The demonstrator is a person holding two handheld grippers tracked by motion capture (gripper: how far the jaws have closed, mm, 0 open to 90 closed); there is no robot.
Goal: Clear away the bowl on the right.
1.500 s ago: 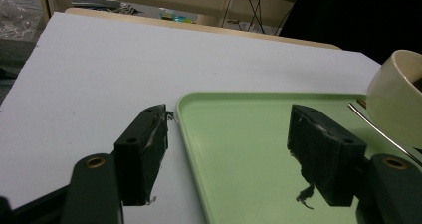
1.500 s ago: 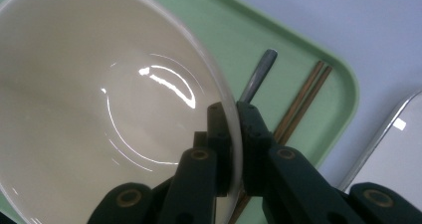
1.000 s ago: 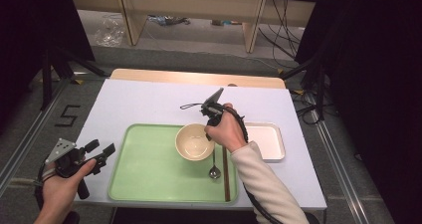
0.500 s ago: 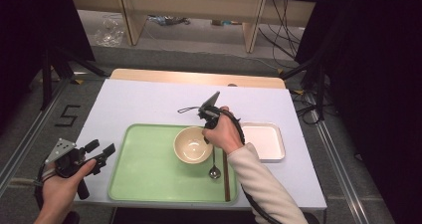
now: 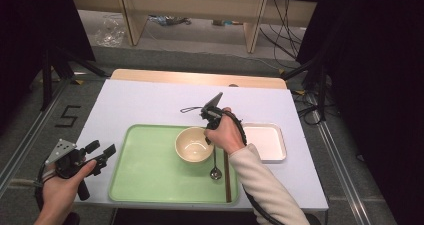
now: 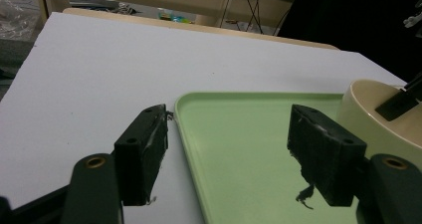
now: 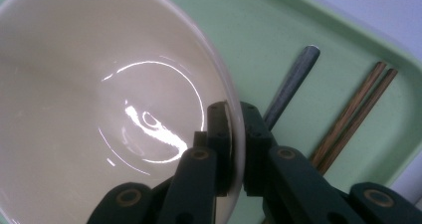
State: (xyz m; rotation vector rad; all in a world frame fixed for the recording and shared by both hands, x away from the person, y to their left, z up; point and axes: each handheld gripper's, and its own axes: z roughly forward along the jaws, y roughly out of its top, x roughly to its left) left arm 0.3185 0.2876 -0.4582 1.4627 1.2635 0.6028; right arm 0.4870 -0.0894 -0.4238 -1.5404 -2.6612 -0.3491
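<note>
My right tongs (image 7: 238, 134) were clamped on the rim of the cream bowl (image 5: 194, 144), one jaw inside the wall and one outside, with the bowl sitting on the green tray (image 5: 145, 172) just left of the spoon (image 5: 215, 166) and the chopsticks (image 5: 226, 177). My right hand (image 5: 225, 134) came in over the bowl's right edge, knuckles up, tongs pointing down, while my left tongs (image 6: 229, 149) stood wide and empty, held low beside the tray's left rim on the bench (image 5: 145, 105). Against the earlier frames the bowl sat in the same spot, and both hands had barely shifted.
</note>
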